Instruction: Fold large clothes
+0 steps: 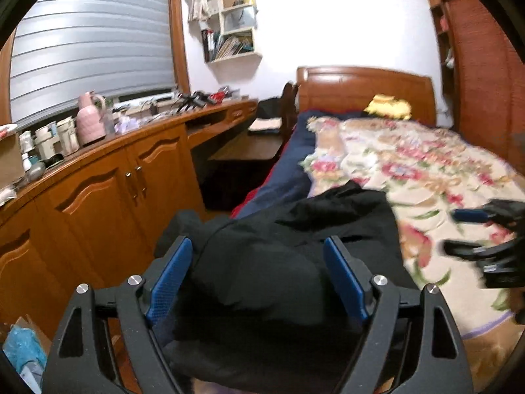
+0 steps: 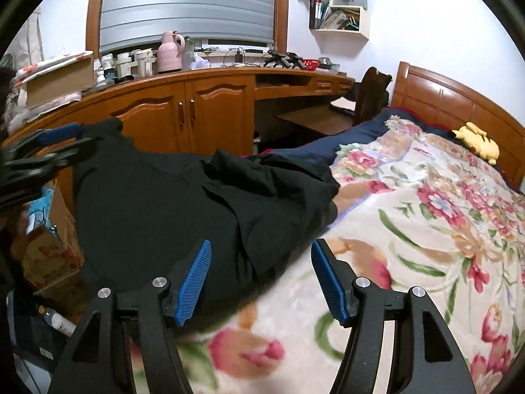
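Looking along both grippers, we see a large black garment (image 1: 295, 246) lying rumpled in loose folds and creases at the near left side of the bed, over the floral blanket (image 1: 426, 170), one part hanging off the edge toward the wooden cabinet (image 2: 183, 111). Our left gripper (image 1: 259, 279) has its jaws spread wide, with a raised bulge of the dark cloth sitting between the blue pads (image 1: 170, 279). Our right gripper (image 2: 259, 279) is also spread apart; the garment's edge lies under its left finger, blanket under the right one.
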The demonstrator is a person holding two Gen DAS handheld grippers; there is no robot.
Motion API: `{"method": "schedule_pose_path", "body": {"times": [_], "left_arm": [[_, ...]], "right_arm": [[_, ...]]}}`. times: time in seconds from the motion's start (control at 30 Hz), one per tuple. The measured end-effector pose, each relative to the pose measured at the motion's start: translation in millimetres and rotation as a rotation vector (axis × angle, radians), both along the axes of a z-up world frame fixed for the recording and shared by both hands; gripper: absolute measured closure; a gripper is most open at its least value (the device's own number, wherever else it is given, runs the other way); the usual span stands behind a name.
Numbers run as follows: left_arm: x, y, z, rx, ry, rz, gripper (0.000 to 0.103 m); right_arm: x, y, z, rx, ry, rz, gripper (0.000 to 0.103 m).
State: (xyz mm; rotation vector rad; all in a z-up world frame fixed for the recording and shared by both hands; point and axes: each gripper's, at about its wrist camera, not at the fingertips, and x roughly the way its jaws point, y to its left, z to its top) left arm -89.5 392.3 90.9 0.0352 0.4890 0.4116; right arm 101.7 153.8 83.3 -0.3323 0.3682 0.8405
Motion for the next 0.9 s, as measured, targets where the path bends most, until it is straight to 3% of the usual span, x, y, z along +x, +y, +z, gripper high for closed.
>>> {"method": "schedule_pose_path", "body": {"times": [0.2,0.37,0.9], "left_arm": [[-3,13,-34,0.001,0.093,0.08,0.02],[-9,23,-49,-0.061,0.099,0.092,0.02],[-42,-32,-19,-0.061,-0.006,0.012,0.02]], "right_arm": [[-24,-31,-8,0.016,-0.012,0.011,0.038],[-45,-55,-16,0.022,-0.015,0.006,0.038],[-94,-126,-30,0.048,-0.022,-0.069,0.038]]}}
